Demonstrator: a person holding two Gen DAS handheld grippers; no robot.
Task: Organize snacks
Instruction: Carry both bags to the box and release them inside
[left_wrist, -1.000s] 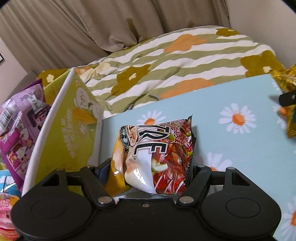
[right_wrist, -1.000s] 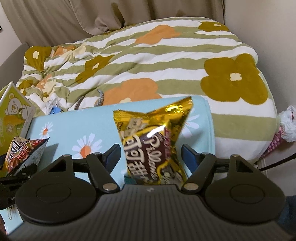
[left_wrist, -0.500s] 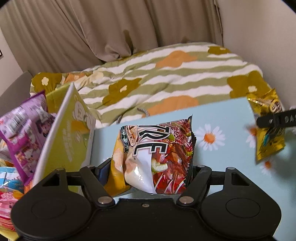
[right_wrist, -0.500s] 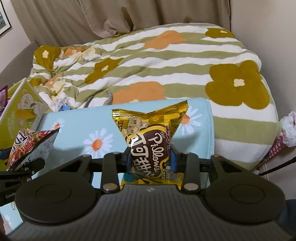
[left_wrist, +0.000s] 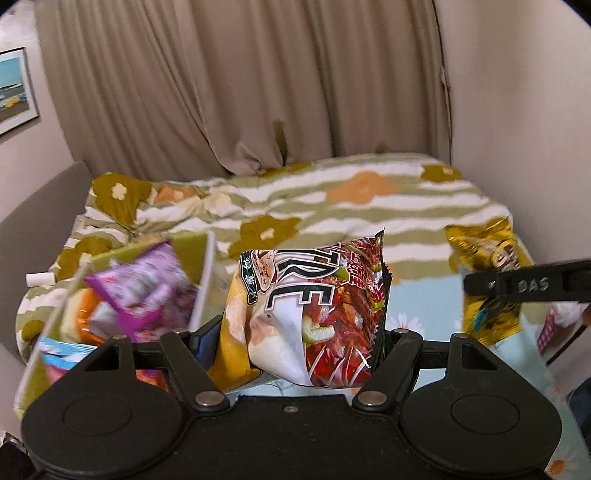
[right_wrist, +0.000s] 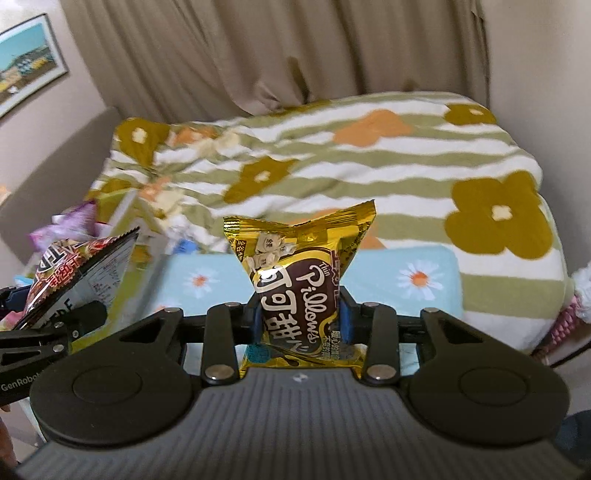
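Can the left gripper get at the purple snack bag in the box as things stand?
Probably not yet: the left gripper is shut on the red chip bag, so it has no free grip. The purple snack bag itself lies uncovered on top in the box.

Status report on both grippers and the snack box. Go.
Left gripper shut on red chip bag. Right gripper shut on gold Pillows pack. Snack box at left, nothing blocking.

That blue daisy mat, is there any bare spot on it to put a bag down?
Yes: the blue daisy mat looks bare from the yellow-green box across to its right edge by the striped blanket. The box on the left is crowded with packets.
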